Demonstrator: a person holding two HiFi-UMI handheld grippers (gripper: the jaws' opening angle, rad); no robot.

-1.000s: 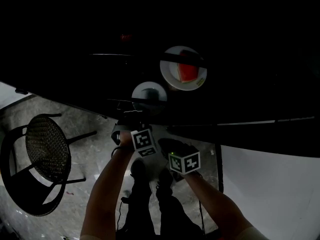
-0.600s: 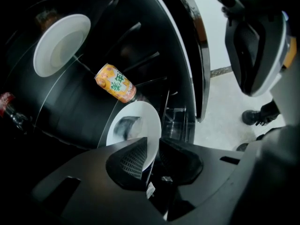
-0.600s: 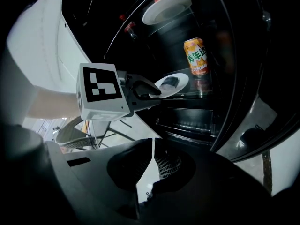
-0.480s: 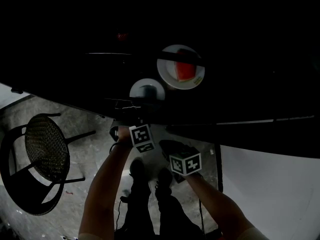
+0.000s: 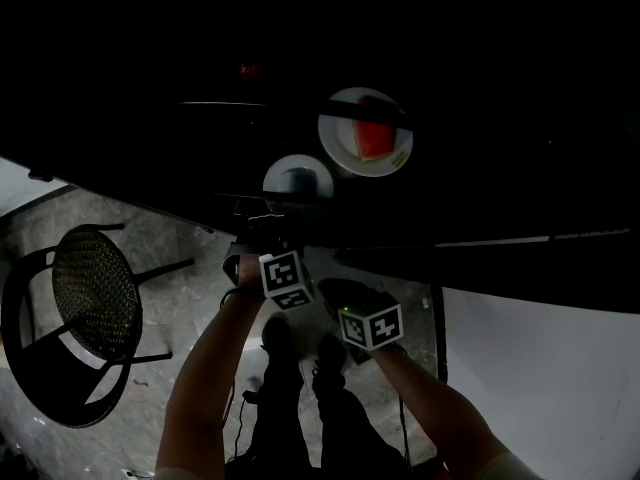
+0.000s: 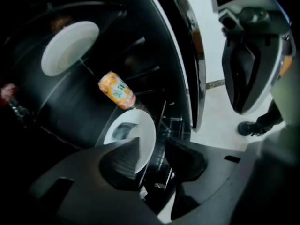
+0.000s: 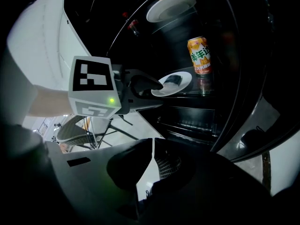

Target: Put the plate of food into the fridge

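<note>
The small round white plate with a dark piece of food on it sits inside the open black fridge. It rests on a glass shelf, just beside an upright orange drink can.

The left gripper reaches in at the plate's near rim. Its jaws have just been opening and now stand roughly half apart. The rim lies between them, close against the left jaw, with a clear gap to the right jaw (whether the left pad touches the rim cannot be told). Nothing is clamped, and the plate lies flat on the shelf.

The right gripper hangs outside the fridge, lower and to the right of the left one in the head view. Its jaws are together with only a thin slit between them and nothing in it.

On the shelf above stands a larger round white plate holding a red slice of food. Outside the fridge, to the left, a black mesh-backed chair stands on the grey stone floor. The person's dark shoes show between the forearms.
</note>
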